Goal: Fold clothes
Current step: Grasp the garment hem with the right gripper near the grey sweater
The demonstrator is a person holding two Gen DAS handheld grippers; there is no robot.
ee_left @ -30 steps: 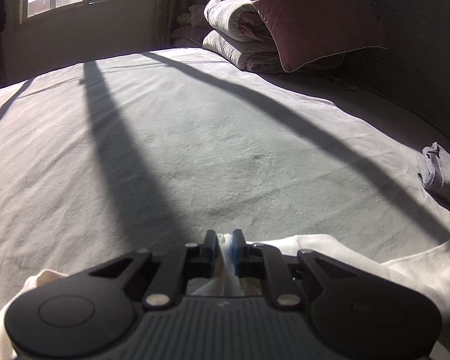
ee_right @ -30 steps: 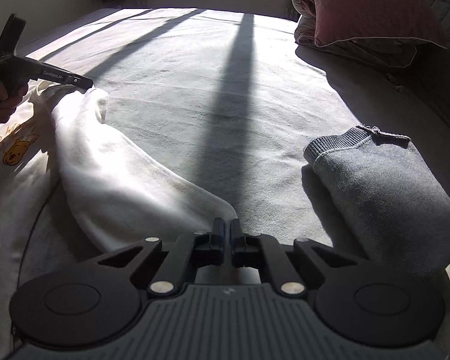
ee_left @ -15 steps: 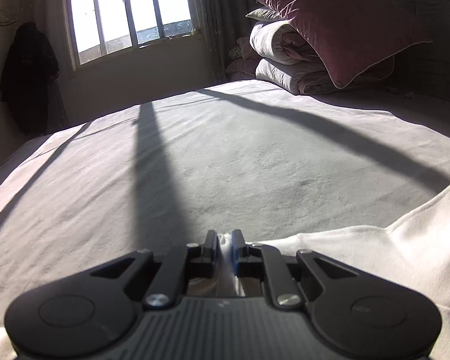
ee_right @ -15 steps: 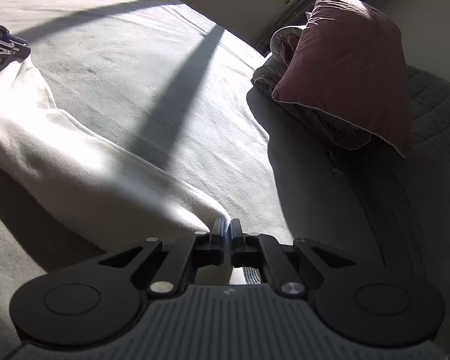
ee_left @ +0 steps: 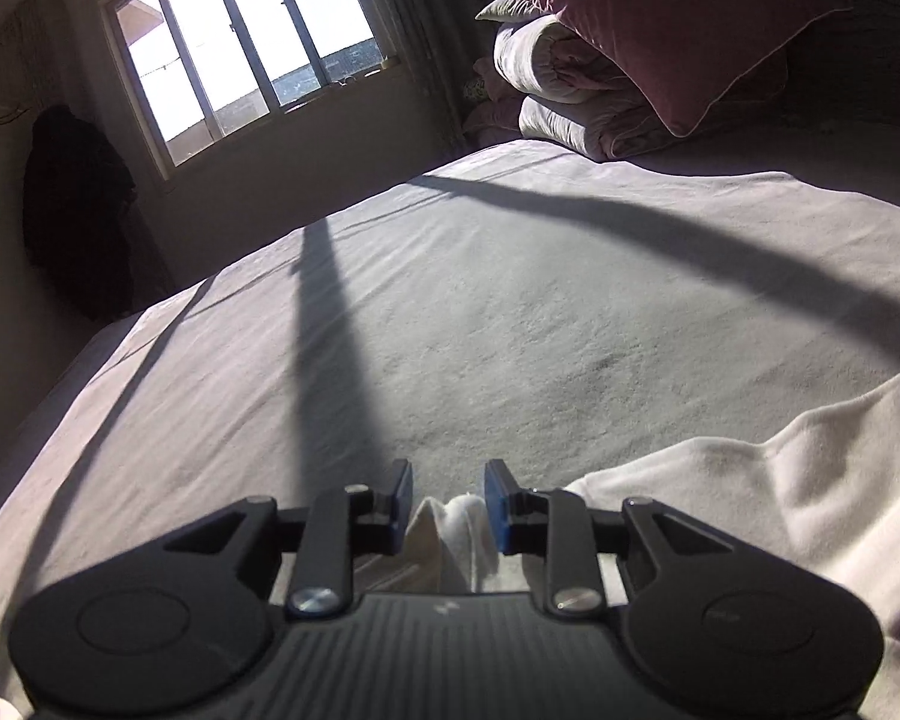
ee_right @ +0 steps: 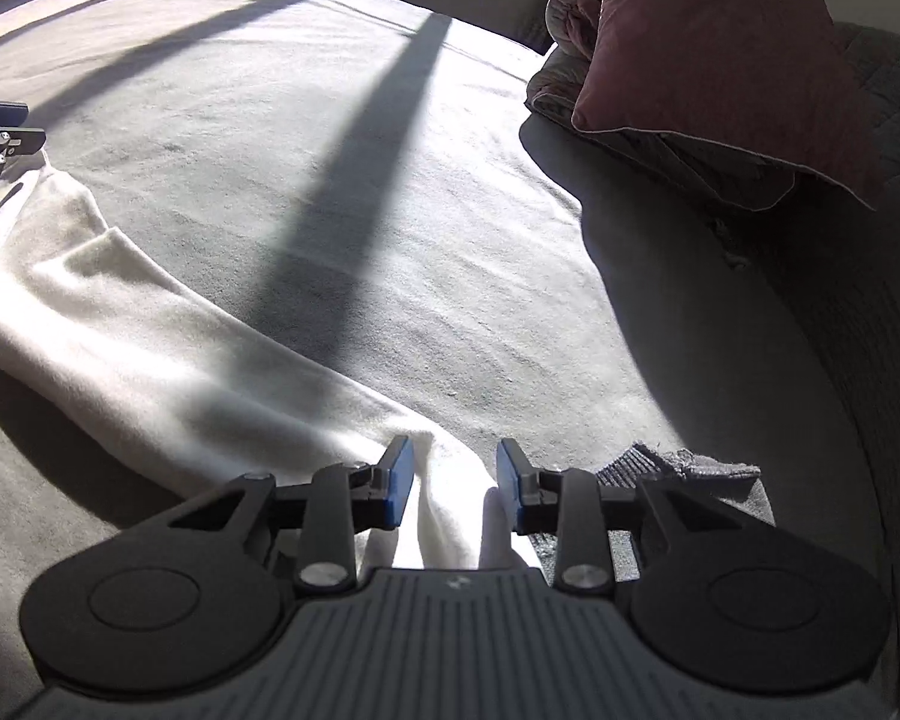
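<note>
A white garment [ee_right: 150,330] lies on the grey bed sheet [ee_right: 390,210] in a long folded band from the left edge to my right gripper. My right gripper [ee_right: 455,480] is open, with the garment's end loose between its blue pads. In the left wrist view the same white garment [ee_left: 750,492] spreads to the right. My left gripper [ee_left: 448,501] is open, with a bunched fold of the cloth standing between its pads. The left gripper's fingers also show in the right wrist view [ee_right: 0,138] at the far left edge.
A grey folded garment [ee_right: 678,468] lies just right of my right gripper. A dark red pillow [ee_right: 720,60] on folded quilts [ee_left: 570,96] sits at the head of the bed. A window [ee_left: 246,42] and a dark hanging coat [ee_left: 72,210] are on the far wall.
Both grippers have opened and let go of the white garment, which now lies on the bed. Both cameras have tilted, the left one showing more of the window wall.
</note>
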